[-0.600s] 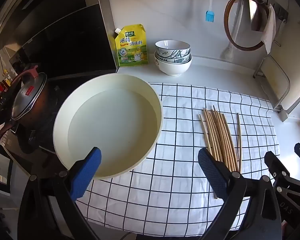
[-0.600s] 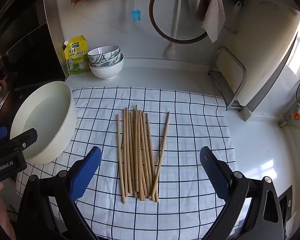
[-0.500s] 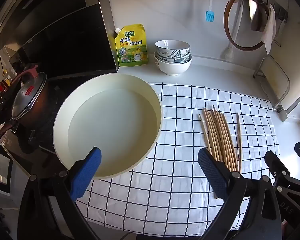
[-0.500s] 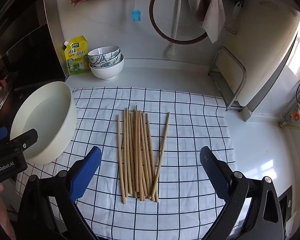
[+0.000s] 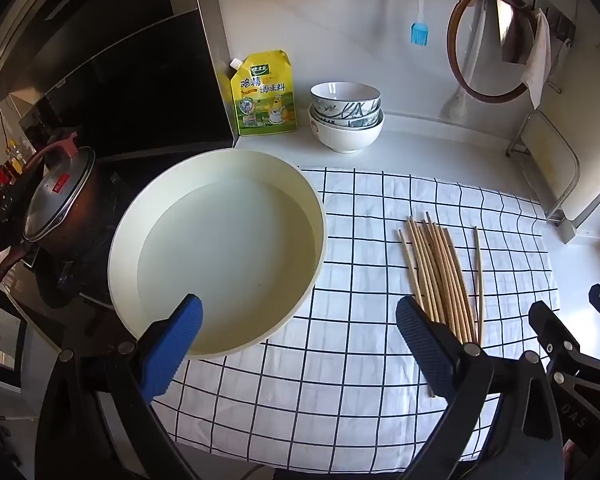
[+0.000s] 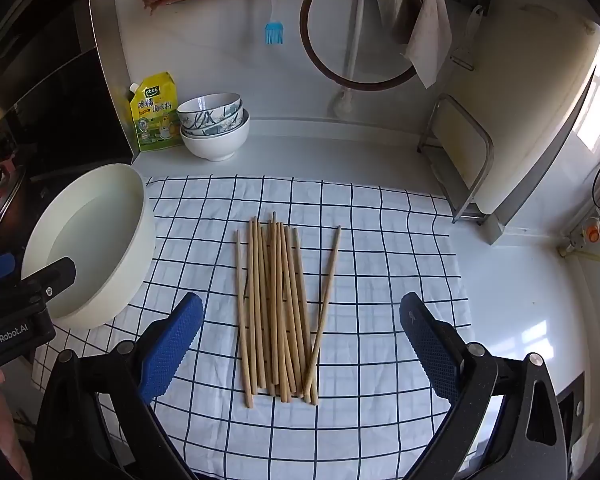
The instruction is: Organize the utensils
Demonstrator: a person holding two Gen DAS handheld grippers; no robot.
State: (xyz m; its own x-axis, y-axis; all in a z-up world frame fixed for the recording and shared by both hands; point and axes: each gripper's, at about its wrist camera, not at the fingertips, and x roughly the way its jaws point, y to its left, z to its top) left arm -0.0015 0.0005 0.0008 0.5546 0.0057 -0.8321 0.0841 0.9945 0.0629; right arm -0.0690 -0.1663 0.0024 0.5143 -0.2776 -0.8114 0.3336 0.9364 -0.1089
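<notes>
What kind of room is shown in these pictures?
Most likely a home kitchen: a lidded dark metal pot on a stove, stacked patterned ceramic bowls on the white counter, and a blue silicone basting brush hanging on the wall.

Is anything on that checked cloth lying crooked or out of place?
One chopstick lies slanted, split off to the right of the chopstick bundle, meeting it only at the near ends. The cream basin also overhangs the cloth's left edge.

Matt wooden chopsticks (image 6: 278, 308); creased checked cloth (image 6: 380, 280); smooth cream basin (image 5: 220, 252); glossy ceramic bowls (image 6: 214, 126).
</notes>
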